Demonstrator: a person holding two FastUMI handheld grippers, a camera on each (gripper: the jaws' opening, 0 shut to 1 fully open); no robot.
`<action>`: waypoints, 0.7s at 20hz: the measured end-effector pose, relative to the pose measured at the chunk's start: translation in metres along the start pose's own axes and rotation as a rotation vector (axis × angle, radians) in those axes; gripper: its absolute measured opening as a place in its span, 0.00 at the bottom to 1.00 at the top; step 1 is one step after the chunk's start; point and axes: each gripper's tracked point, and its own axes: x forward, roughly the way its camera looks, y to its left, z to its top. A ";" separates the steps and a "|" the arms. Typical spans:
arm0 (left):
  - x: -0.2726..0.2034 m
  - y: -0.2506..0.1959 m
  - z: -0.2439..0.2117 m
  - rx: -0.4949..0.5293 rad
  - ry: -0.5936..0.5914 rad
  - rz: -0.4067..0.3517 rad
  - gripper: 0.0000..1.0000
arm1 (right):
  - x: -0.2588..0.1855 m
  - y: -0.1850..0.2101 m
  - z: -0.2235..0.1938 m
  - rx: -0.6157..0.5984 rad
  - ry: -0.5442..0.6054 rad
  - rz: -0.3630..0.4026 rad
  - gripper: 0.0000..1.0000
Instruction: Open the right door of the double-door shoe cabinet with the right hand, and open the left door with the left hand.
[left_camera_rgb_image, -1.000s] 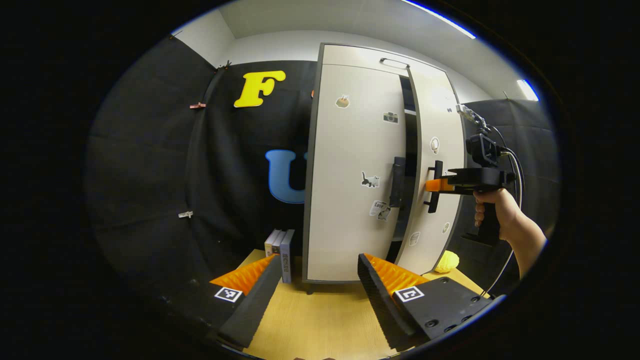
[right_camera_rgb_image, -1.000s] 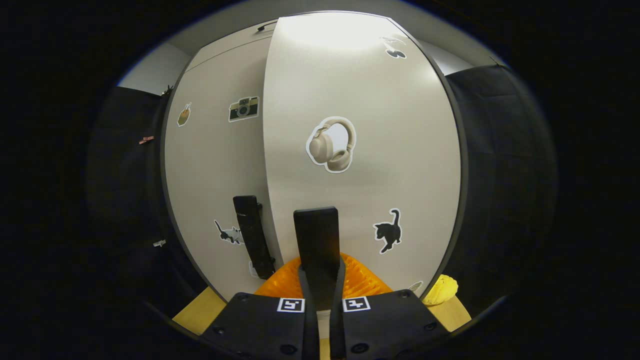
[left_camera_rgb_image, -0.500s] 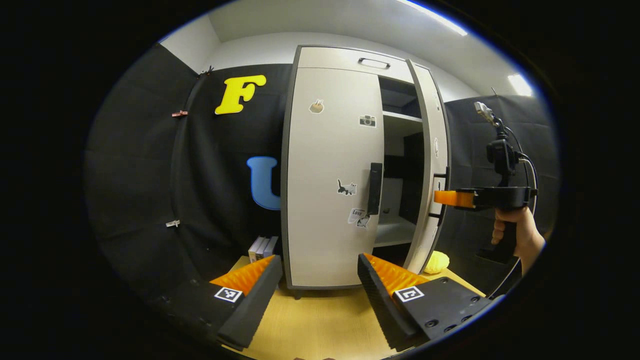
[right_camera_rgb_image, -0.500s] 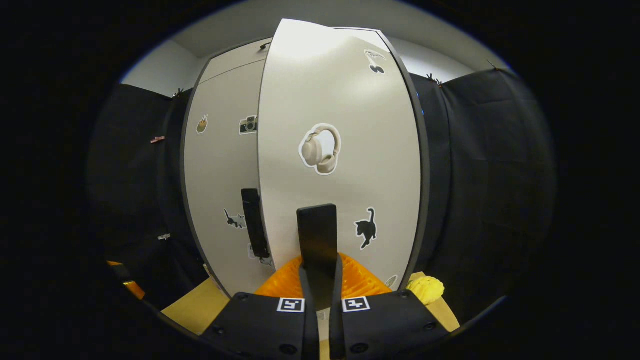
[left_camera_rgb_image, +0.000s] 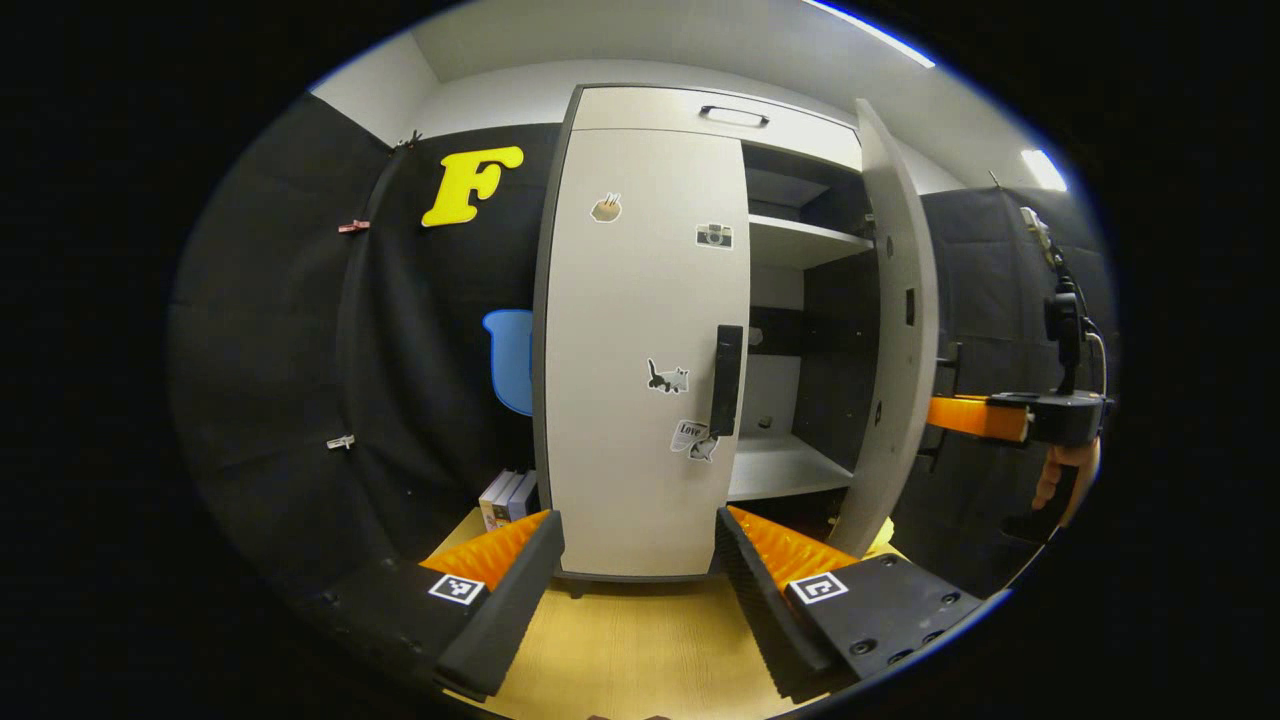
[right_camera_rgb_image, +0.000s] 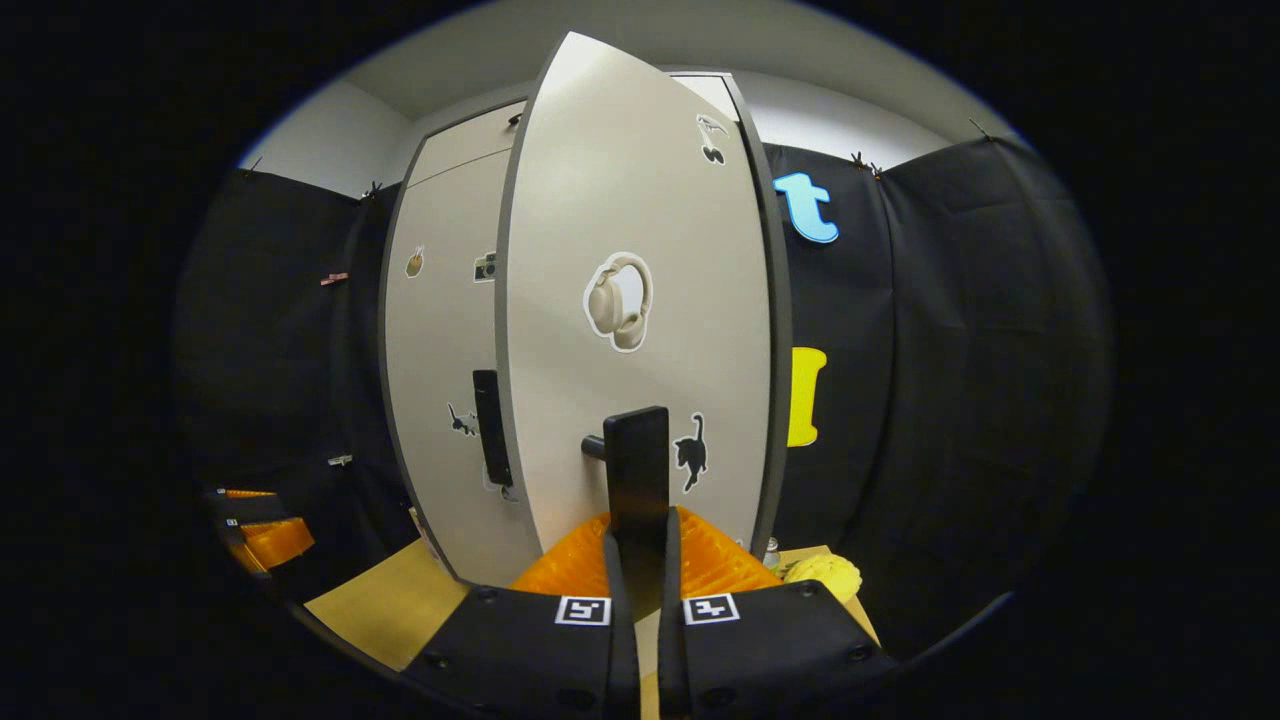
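The beige shoe cabinet stands on the table. Its left door (left_camera_rgb_image: 640, 330) is closed, with a dark vertical handle (left_camera_rgb_image: 726, 380) at its right edge. The right door (left_camera_rgb_image: 900, 330) has swung wide open, showing the shelves (left_camera_rgb_image: 785, 465) inside. In the right gripper view, my right gripper (right_camera_rgb_image: 640, 520) is shut on the right door's handle (right_camera_rgb_image: 636, 455). The same gripper (left_camera_rgb_image: 935, 412) shows beyond the door edge in the left gripper view, held by a hand (left_camera_rgb_image: 1065, 480). My left gripper (left_camera_rgb_image: 635, 518) is open low in front of the left door, well short of its handle.
The cabinet rests on a wooden table (left_camera_rgb_image: 620, 650). A few books (left_camera_rgb_image: 505, 495) stand by its left side. A yellow lumpy object (right_camera_rgb_image: 825, 575) lies on the table behind the open right door. Black cloth walls surround the booth.
The right door swung from slightly ajar to wide open, pulled by my right gripper moving rightward. The left gripper stayed open and shifted a little, facing the left door more squarely.
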 end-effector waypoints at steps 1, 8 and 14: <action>0.002 -0.003 0.000 -0.003 0.001 0.006 0.95 | -0.002 -0.004 0.000 -0.011 0.002 -0.002 0.12; 0.005 -0.012 -0.003 -0.027 0.005 0.063 0.95 | -0.006 -0.049 0.006 -0.066 -0.054 -0.111 0.10; 0.015 -0.008 -0.010 -0.015 0.027 0.092 0.95 | -0.021 -0.052 -0.008 0.172 -0.008 -0.106 0.10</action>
